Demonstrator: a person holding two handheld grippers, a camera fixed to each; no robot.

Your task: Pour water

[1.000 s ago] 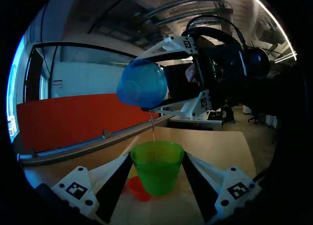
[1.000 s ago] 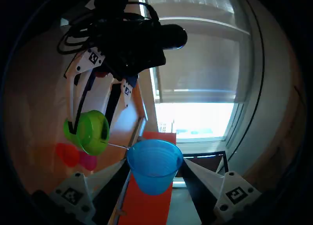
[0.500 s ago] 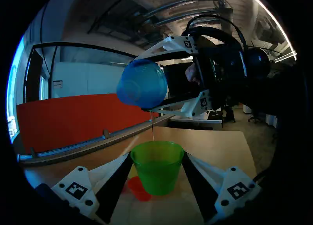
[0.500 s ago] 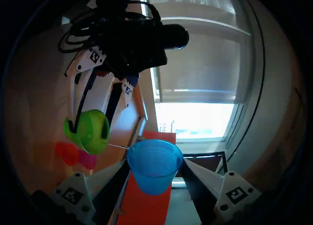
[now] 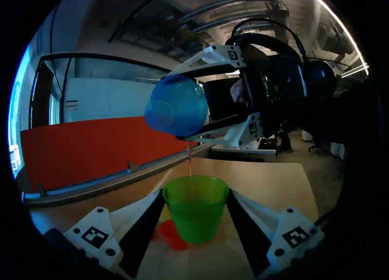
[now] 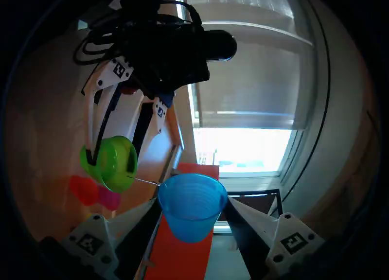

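In the left gripper view, the left gripper (image 5: 195,198) was clenched on a green cup (image 5: 195,212), one finger against each side, and held it upright above the wooden table (image 5: 272,180). A small red cup (image 5: 173,235) stood on the table just behind the green one's base. Higher up and farther off, the right gripper (image 5: 178,105) grasped a blue cup (image 5: 175,107) tipped onto its side, its mouth turned away from the camera. A thin stream of water (image 5: 189,158) fell from the blue cup's lower rim into the green cup's mouth. Part of a hand (image 5: 238,91) showed behind the right gripper's body. A red wall panel (image 5: 82,146) ran along the far side of the table.

In the right gripper view, rolled sideways, the blue cup sat clamped between that gripper's two fingers, mouth toward the camera. The fine stream ran from its rim across to the green cup in the left gripper's grip. Beside the green cup, on the table, were the red cup and a pink cup (image 6: 110,199). A bright window (image 6: 243,151) lay beyond.
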